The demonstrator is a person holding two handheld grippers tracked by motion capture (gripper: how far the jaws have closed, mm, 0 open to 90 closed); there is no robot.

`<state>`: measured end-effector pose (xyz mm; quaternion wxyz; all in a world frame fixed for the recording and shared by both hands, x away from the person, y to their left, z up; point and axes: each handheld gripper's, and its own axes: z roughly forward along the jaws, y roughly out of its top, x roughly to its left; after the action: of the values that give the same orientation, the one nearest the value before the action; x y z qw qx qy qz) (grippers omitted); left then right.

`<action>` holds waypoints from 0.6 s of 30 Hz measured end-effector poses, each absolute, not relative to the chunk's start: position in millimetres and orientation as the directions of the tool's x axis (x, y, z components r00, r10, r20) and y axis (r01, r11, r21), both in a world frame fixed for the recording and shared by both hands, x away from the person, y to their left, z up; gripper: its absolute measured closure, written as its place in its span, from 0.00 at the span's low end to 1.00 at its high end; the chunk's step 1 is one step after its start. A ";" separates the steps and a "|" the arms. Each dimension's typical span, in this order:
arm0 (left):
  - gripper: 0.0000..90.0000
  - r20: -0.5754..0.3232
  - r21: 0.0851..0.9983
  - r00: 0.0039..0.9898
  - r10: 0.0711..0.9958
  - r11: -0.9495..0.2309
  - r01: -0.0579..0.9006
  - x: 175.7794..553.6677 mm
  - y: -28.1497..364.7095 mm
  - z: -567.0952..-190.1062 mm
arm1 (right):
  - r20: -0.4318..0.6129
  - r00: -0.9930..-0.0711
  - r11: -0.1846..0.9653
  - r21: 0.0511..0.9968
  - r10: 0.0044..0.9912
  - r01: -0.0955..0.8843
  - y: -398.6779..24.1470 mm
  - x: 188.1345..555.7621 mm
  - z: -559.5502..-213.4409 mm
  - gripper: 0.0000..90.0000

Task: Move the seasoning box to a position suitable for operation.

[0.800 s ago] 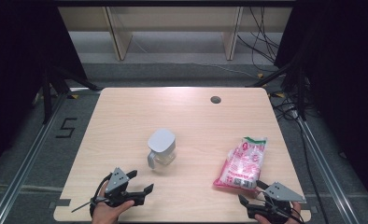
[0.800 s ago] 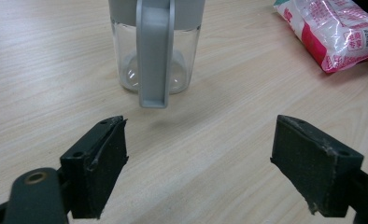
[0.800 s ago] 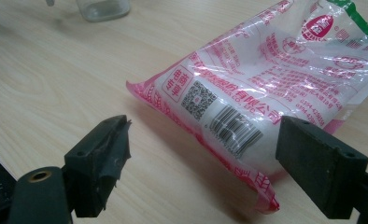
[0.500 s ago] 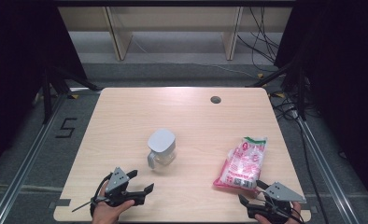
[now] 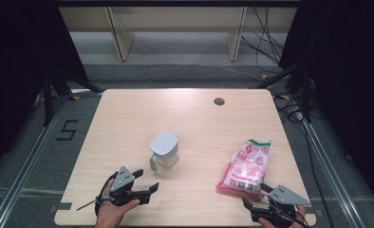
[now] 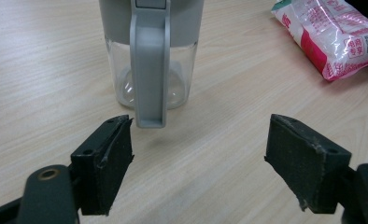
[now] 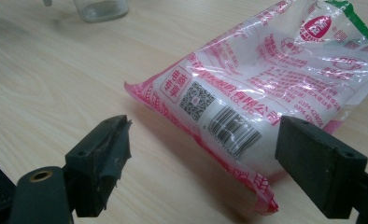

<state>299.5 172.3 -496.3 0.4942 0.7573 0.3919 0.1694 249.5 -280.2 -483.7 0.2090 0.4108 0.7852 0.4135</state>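
Evidently the soft, crinkly rice bag at frame right is best pinched at its sealed edge; the glass jug by its handle; both jaws are spread.

Even overhead light brightens the table, surroundings dark; soft shadows, slight blur.

Left gripper low, jaws wide apart, nothing between; right gripper likewise, jaws wide, unloaded.
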 end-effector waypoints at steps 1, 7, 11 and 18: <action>0.24 -0.141 0.886 0.629 0.764 -0.186 0.425 299.7 171.0 -496.1 | 0.010 -0.575 0.321 0.821 0.818 0.471 -280.2 249.5 -483.7 0.21; 0.27 -0.127 0.882 0.623 0.772 -0.199 0.426 305.6 171.7 -494.9 | 0.015 -0.581 0.318 0.825 0.814 0.467 -279.6 250.7 -484.7 0.21; 0.29 -0.105 0.887 0.622 0.776 -0.210 0.412 312.1 168.5 -493.7 | -0.007 -0.582 0.326 0.833 0.813 0.446 -280.0 251.8 -485.0 0.21; 0.46 -0.052 0.898 0.615 0.787 -0.232 0.373 325.0 160.0 -492.3 | 0.027 -0.562 0.299 0.825 0.827 0.480 -278.0 250.9 -485.0 0.21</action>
<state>325.0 160.0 -492.3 0.4863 0.7555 0.3839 0.2129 250.9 -278.0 -485.0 0.2073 0.4194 0.7788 0.4177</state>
